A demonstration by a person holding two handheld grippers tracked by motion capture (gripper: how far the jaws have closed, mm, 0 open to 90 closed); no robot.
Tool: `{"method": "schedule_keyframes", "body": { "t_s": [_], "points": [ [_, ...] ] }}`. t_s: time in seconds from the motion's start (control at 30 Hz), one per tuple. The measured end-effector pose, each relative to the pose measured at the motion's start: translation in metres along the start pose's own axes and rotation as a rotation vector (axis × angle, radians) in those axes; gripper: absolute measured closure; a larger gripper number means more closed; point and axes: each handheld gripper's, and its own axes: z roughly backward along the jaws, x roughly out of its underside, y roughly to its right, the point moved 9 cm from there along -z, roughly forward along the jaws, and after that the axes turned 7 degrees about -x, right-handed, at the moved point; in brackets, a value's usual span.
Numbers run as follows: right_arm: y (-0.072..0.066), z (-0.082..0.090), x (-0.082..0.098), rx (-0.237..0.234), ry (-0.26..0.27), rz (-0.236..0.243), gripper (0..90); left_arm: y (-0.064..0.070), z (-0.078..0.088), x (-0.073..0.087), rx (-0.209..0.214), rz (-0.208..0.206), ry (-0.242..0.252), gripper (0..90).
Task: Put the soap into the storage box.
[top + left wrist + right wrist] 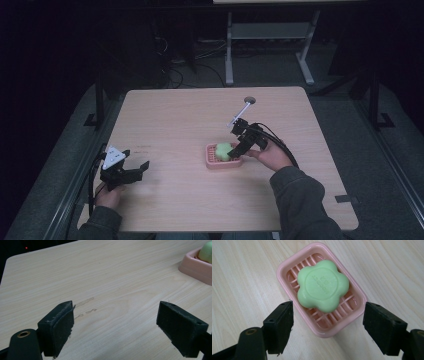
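A green flower-shaped soap lies in a pink slatted soap dish near the middle of the wooden table. From above, the soap and the dish sit just left of my right gripper. That right gripper is open, with its jaws standing on either side of the dish's near end, nothing clamped. My left gripper rests near the table's front left, open and empty. In the left gripper view, the left gripper faces bare wood, with the dish at the upper right.
A round hole is set in the table near its far edge. Faint scuff marks show on the wood ahead of the left jaws. Beyond the table stand a desk frame and cables on a dark floor.
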Motion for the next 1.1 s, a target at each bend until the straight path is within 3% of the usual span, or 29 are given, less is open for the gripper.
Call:
{"method": "schedule_keyframes", "body": {
  "t_s": [1.1],
  "points": [
    [0.004,0.015,0.04,0.013,0.025,-0.054,24.6,0.001,0.0,0.0,0.002,-0.001,-0.001,14.0]
  ]
}}
